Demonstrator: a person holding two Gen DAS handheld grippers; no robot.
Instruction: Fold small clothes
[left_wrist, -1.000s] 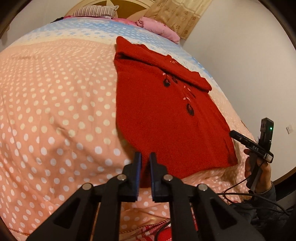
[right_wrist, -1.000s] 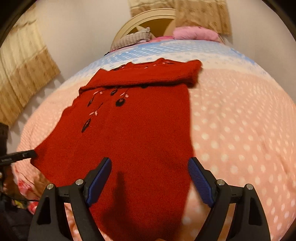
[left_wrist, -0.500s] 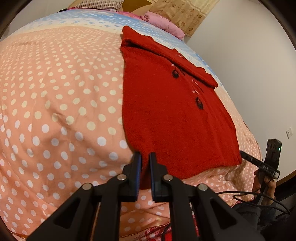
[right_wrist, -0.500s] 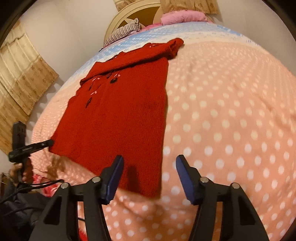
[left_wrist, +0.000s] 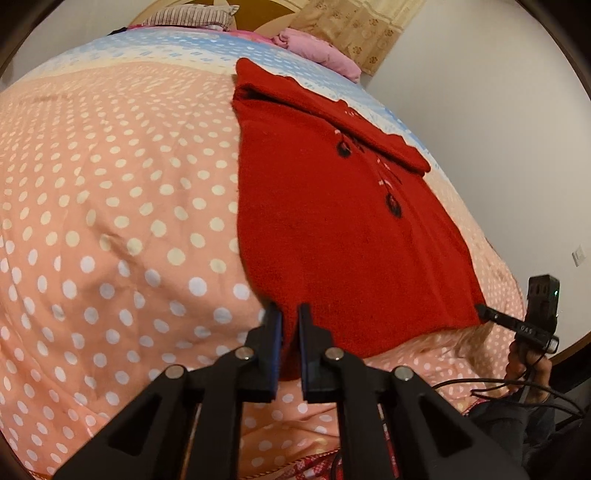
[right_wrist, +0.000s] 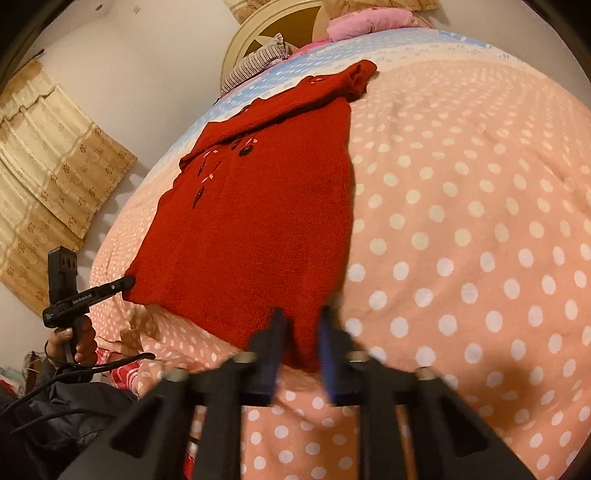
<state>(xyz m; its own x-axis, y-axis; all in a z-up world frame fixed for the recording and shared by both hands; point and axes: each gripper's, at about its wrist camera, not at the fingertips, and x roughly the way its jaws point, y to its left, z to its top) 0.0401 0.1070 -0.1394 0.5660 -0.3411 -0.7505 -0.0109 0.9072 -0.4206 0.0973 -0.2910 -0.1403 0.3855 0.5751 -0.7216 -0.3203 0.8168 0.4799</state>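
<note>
A small red knit sweater (left_wrist: 332, 229) with dark buttons lies flat on the bed, sleeves folded across its top; it also shows in the right wrist view (right_wrist: 255, 229). My left gripper (left_wrist: 290, 314) is shut on the sweater's near hem corner. My right gripper (right_wrist: 301, 321) is closed on the other near hem corner, its jaws blurred with a narrow gap filled by red cloth. Each gripper shows in the other's view at the far hem corner: the right one (left_wrist: 491, 314), the left one (right_wrist: 122, 284).
The bed has a pink white-dotted cover (left_wrist: 110, 206) with a blue band near the head. A striped pillow (left_wrist: 184, 16), a pink pillow (left_wrist: 317, 48) and a headboard lie at the far end. Curtains (right_wrist: 44, 158) and walls flank the bed.
My right gripper has closed from wide open onto the sweater's near hem corner. The left gripper stays shut on its corner.
</note>
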